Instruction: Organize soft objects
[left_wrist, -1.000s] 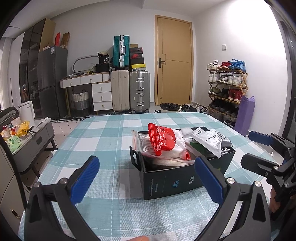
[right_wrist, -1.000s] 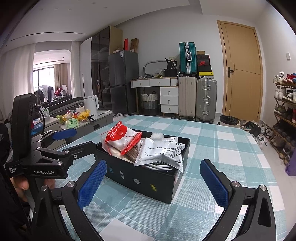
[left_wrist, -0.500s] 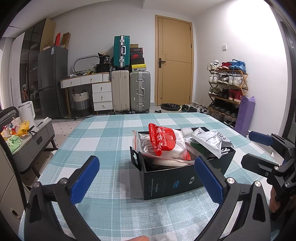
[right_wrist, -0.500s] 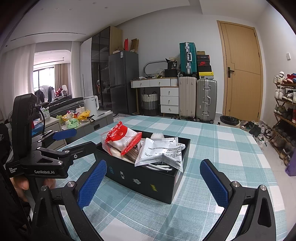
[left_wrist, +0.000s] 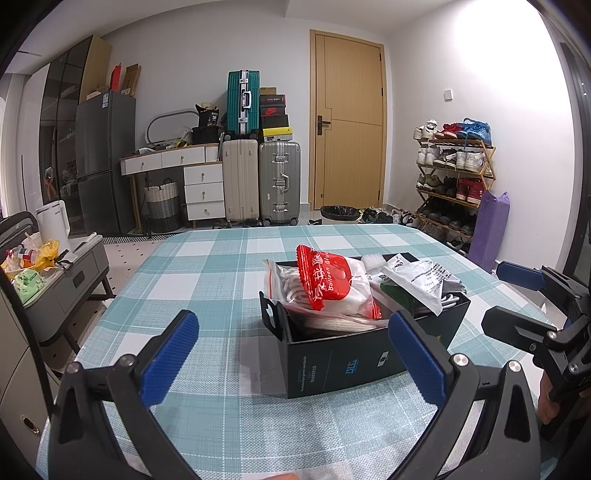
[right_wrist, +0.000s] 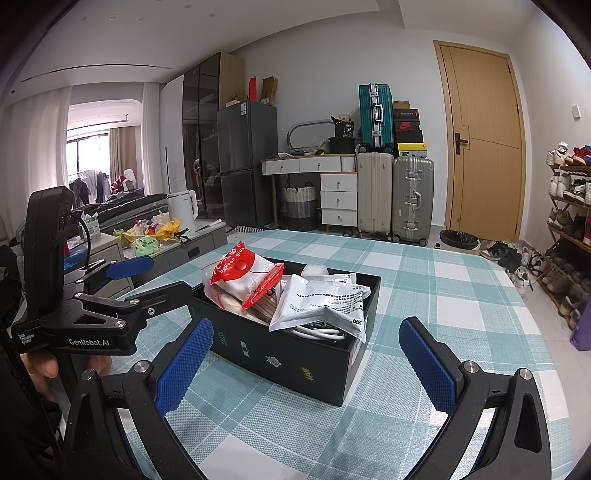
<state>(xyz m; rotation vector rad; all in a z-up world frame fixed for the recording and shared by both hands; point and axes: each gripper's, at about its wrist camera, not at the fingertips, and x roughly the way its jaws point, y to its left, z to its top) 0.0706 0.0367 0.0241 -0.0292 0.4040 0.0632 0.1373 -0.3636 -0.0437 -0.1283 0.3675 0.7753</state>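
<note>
- a rectangular black cardboard box (left_wrist: 354, 354) is sitting mid-table on the woven teal-and-white checked tablecloth (left_wrist: 207, 280), holding crinkly plastic packets.
- a glossy red-and-white pouch (left_wrist: 328, 284) is sticking up beside a white printed bag (right_wrist: 321, 302).
- the left gripper (left_wrist: 291, 354) is hovering with its ribbed blue pads spread wide, empty.
- the right gripper (right_wrist: 306, 365) is gaping too, gripping nothing.

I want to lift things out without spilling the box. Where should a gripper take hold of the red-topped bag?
Probably by the red header strip of the red-topped bag, which sticks up above the rim of the black box at its left end. Come from above with the open left gripper, pinching across the flat strip: it is thin and exposed, while the white pouch lies beside it.
</note>
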